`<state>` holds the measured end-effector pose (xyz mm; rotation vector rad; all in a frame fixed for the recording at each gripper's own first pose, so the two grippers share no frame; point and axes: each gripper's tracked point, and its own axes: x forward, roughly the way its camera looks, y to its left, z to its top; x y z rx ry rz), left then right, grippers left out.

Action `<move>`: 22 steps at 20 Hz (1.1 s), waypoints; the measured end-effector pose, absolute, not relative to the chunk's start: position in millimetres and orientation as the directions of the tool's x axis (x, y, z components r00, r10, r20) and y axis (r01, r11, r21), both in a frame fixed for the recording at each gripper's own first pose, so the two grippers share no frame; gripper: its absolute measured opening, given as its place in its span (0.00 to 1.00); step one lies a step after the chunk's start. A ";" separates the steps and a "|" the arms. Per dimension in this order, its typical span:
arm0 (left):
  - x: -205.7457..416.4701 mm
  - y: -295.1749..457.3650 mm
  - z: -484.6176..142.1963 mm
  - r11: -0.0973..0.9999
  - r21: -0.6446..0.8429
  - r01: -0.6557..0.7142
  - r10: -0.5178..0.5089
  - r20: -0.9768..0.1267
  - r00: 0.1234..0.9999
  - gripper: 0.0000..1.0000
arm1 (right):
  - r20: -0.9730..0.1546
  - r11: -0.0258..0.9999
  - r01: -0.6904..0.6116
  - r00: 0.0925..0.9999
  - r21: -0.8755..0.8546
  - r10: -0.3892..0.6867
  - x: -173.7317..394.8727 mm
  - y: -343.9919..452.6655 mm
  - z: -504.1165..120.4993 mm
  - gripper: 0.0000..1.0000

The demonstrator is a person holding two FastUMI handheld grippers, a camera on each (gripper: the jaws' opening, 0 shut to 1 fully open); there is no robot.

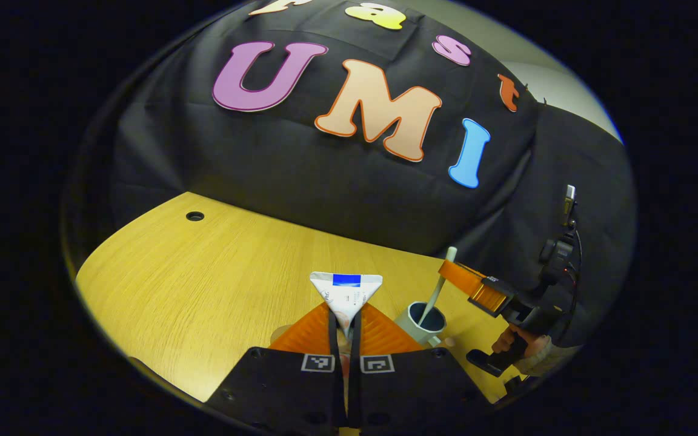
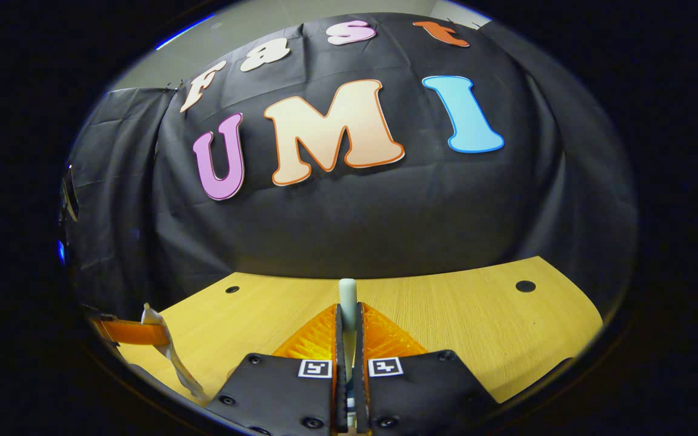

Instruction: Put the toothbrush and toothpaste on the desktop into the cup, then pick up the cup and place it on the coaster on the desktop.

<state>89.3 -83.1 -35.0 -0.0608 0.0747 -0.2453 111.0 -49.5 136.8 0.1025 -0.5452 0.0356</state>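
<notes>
In the left gripper view my left gripper (image 1: 344,330) is shut on the white toothpaste tube (image 1: 346,293), whose flat crimped end with a blue band sticks up above the orange fingers. To the right stands the grey-green cup (image 1: 426,324) on the wooden desk (image 1: 203,284). The pale toothbrush (image 1: 438,284) slants down into the cup, held by the right gripper (image 1: 455,266). In the right gripper view my right gripper (image 2: 348,327) is shut on the toothbrush handle (image 2: 347,297), which rises upright between the fingers. The left gripper (image 2: 134,332) with the toothpaste tube (image 2: 170,351) shows at the far left.
A hand (image 1: 521,345) holds the right gripper's black body at the desk's right edge. Round cable holes (image 1: 195,216) (image 2: 525,286) sit in the desk near the black cloth wall. A faint round pale patch (image 1: 279,333) lies on the desk left of my left fingers.
</notes>
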 end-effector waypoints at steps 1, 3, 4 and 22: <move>90.1 -87.1 -31.2 0.966 -0.050 0.252 -0.255 -0.061 0.965 0.01 | 0.507 0.994 -0.067 0.862 0.084 0.016 112.1 -47.8 132.0 0.10; 89.7 -97.0 -24.9 0.963 -0.026 0.270 -0.271 -0.048 0.961 0.03 | 0.489 0.992 -0.082 0.872 0.095 0.025 111.4 -46.1 121.9 0.13; 89.9 -102.6 -23.3 0.960 -0.029 0.278 -0.279 -0.046 0.959 0.01 | 0.489 0.991 -0.078 0.872 0.106 0.016 106.7 -49.4 121.3 0.15; 130.4 -230.3 22.2 0.865 -0.006 0.502 -0.496 0.138 0.857 0.01 | 0.395 0.925 0.259 0.847 0.278 -0.356 -9.7 -187.0 30.1 0.99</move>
